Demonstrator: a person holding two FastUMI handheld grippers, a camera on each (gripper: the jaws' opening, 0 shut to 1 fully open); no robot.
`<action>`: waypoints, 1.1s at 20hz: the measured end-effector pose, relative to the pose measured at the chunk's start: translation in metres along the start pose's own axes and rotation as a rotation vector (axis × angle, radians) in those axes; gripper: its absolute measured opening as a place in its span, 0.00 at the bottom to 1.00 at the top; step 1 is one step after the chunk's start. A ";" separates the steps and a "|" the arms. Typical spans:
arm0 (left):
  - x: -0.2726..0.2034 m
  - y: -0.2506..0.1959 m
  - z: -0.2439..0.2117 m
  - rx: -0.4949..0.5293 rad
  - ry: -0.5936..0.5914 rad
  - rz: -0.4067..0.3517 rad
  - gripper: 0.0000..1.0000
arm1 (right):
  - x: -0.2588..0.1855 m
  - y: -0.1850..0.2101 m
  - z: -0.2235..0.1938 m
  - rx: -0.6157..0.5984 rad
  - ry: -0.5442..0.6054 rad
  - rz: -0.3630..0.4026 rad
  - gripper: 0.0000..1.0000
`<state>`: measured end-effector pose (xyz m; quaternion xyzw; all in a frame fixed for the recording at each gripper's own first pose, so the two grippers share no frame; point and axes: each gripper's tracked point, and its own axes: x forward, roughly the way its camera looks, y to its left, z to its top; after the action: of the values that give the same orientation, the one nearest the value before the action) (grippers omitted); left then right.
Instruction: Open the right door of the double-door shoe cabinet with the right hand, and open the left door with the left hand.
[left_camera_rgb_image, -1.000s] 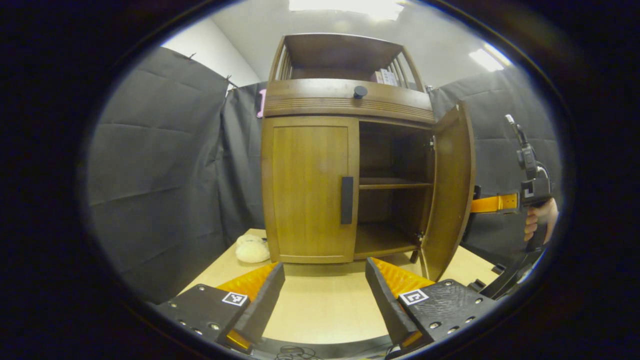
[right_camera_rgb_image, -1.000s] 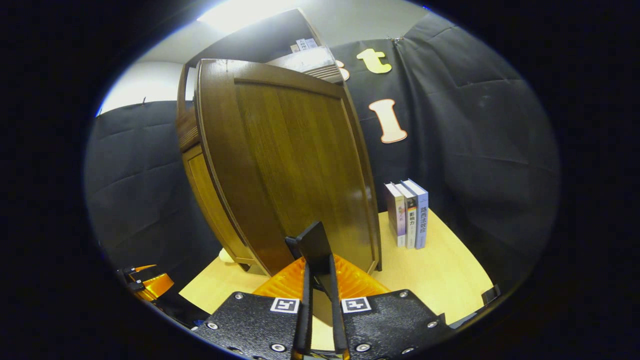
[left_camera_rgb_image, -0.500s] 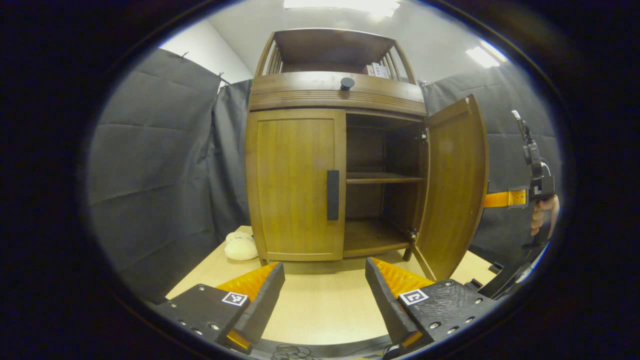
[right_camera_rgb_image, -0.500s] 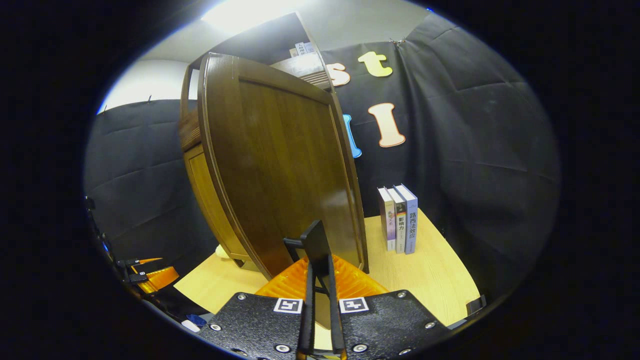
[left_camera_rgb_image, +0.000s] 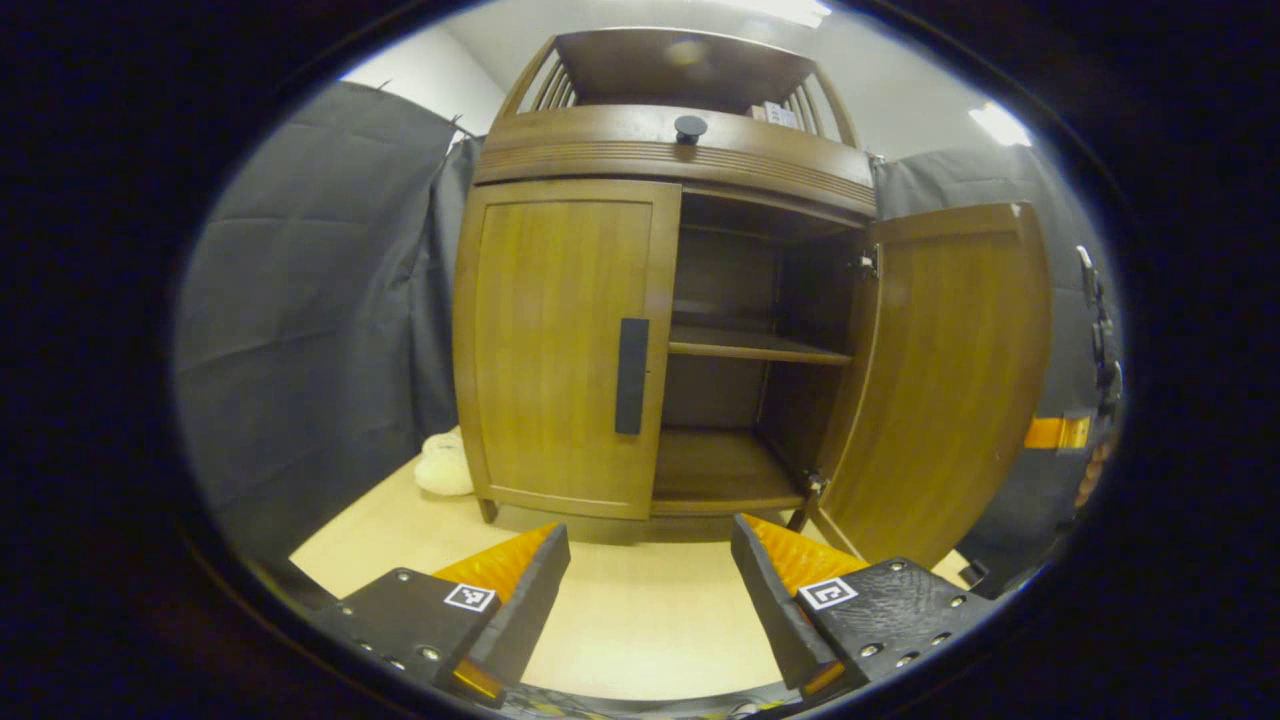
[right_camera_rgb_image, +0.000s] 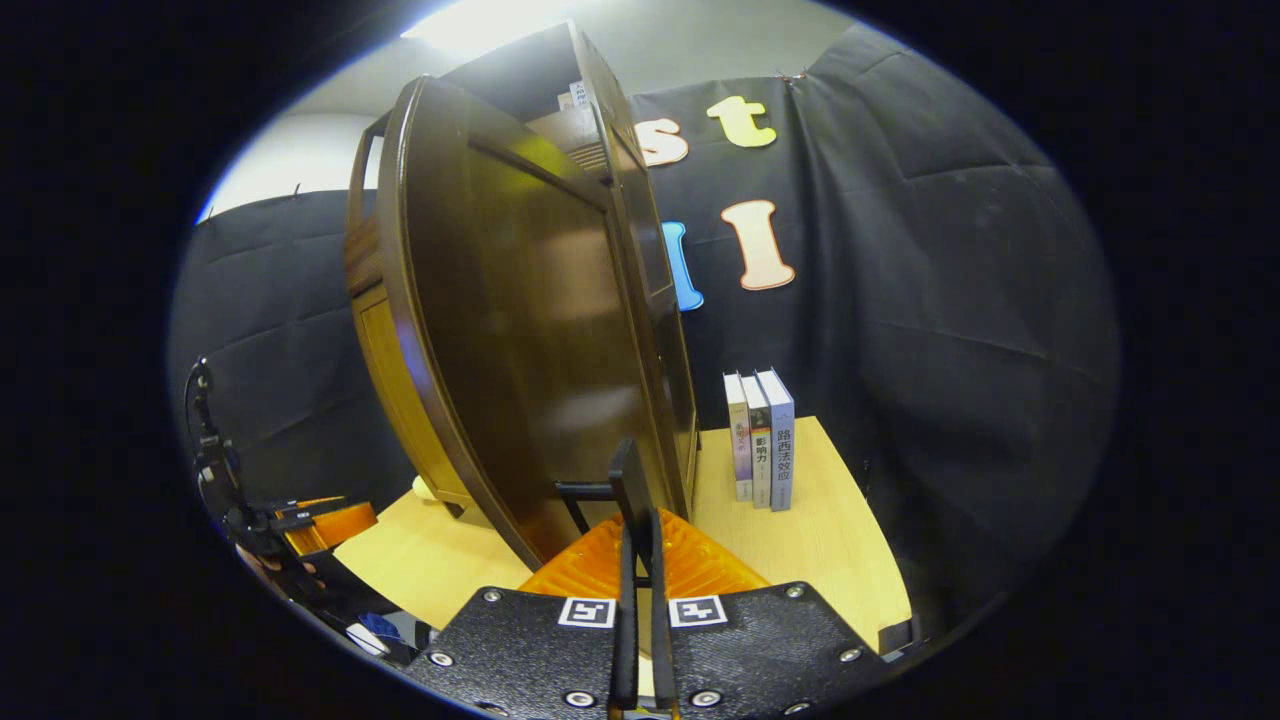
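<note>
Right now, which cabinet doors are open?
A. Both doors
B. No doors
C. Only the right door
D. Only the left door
C: the right door is swung wide, showing the bare shelves inside, while the left door sits flush and shut, with its dark handle untouched.

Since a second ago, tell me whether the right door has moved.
Yes. In the left gripper view the right door has swung further open, away from the cabinet frame, baring more of the shelf. The right gripper stays clamped on its handle.
</note>
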<state>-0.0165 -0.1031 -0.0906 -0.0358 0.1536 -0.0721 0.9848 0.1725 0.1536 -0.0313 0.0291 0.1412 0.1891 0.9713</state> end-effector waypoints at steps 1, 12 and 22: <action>0.004 -0.003 0.001 -0.027 0.006 0.011 0.93 | 0.001 0.000 0.000 0.000 0.005 0.007 0.04; 0.060 0.028 0.067 -0.042 -0.112 0.271 0.93 | -0.003 0.005 0.002 -0.049 0.000 0.179 0.04; 0.149 0.027 0.078 0.080 -0.075 0.194 0.99 | -0.014 -0.001 0.000 0.052 0.030 0.169 0.98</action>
<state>0.1511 -0.0954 -0.0633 0.0159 0.1165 0.0191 0.9929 0.1603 0.1478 -0.0276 0.0632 0.1575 0.2669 0.9487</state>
